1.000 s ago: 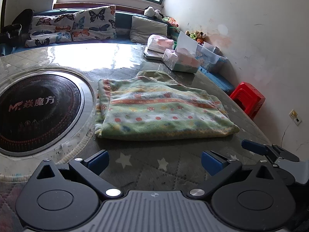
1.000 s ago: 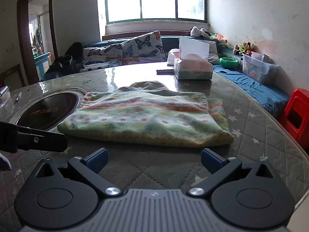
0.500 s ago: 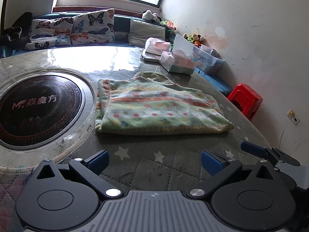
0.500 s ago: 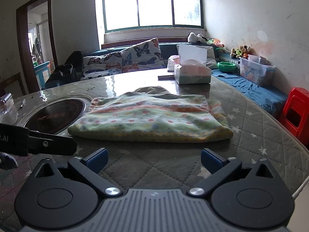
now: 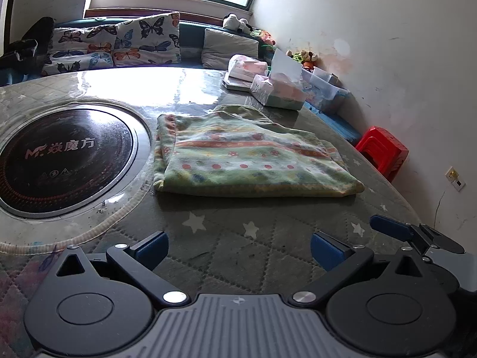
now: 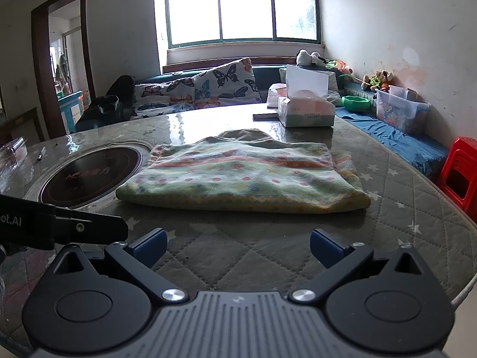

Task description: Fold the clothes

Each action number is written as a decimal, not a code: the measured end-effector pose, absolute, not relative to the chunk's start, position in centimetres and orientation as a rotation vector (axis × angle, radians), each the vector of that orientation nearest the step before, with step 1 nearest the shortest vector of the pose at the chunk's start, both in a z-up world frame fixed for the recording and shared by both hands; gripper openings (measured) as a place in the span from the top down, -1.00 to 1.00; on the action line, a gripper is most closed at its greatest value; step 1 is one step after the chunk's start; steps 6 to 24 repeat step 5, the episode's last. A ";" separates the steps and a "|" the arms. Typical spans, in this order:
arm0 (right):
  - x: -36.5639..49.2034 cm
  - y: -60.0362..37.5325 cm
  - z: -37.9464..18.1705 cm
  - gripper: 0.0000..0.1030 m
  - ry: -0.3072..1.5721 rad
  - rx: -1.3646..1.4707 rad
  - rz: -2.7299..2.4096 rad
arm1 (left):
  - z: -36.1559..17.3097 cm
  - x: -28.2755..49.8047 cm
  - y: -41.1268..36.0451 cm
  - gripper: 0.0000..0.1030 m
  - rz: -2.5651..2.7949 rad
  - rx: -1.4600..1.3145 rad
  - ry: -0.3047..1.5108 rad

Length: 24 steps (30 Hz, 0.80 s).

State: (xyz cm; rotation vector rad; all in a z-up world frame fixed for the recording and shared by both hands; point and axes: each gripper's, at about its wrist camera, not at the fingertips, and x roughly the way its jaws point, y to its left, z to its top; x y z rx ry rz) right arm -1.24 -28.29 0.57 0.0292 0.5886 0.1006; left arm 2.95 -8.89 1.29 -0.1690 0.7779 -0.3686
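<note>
You are looking at a round black cooktop (image 5: 59, 161) set into the table, and it is showing a pale "MF" style logo followed by the Chinese characters "焱魔方", with a row of small warning symbols below that are too small to read. In your right wrist view the black body of the left gripper (image 6: 59, 229) is showing white lettering cut off at the picture's edge, reading "ot.AI". The tissue box (image 6: 307, 113) is carrying print too blurred for you to read.

Backlit window (image 6: 241, 9); tabletop (image 5: 134, 86) glare; fisheye-warped edges.
</note>
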 end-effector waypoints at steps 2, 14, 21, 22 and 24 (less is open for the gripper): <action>-1.3 -28.3 0.5 -1.00 0.589 0.031 0.100 | 1.3 3.0 -8.9 -1.00 -0.367 -0.168 0.779; -1.2 -28.4 0.5 -1.00 0.591 0.036 0.098 | 1.3 2.9 -8.9 -1.00 -0.369 -0.162 0.771; -1.2 -28.4 0.5 -1.00 0.591 0.036 0.098 | 1.3 2.9 -8.9 -1.00 -0.369 -0.162 0.771; -1.2 -28.4 0.5 -1.00 0.591 0.036 0.098 | 1.3 2.9 -8.9 -1.00 -0.369 -0.162 0.771; -1.2 -28.4 0.5 -1.00 0.591 0.036 0.098 | 1.3 2.9 -8.9 -1.00 -0.369 -0.162 0.771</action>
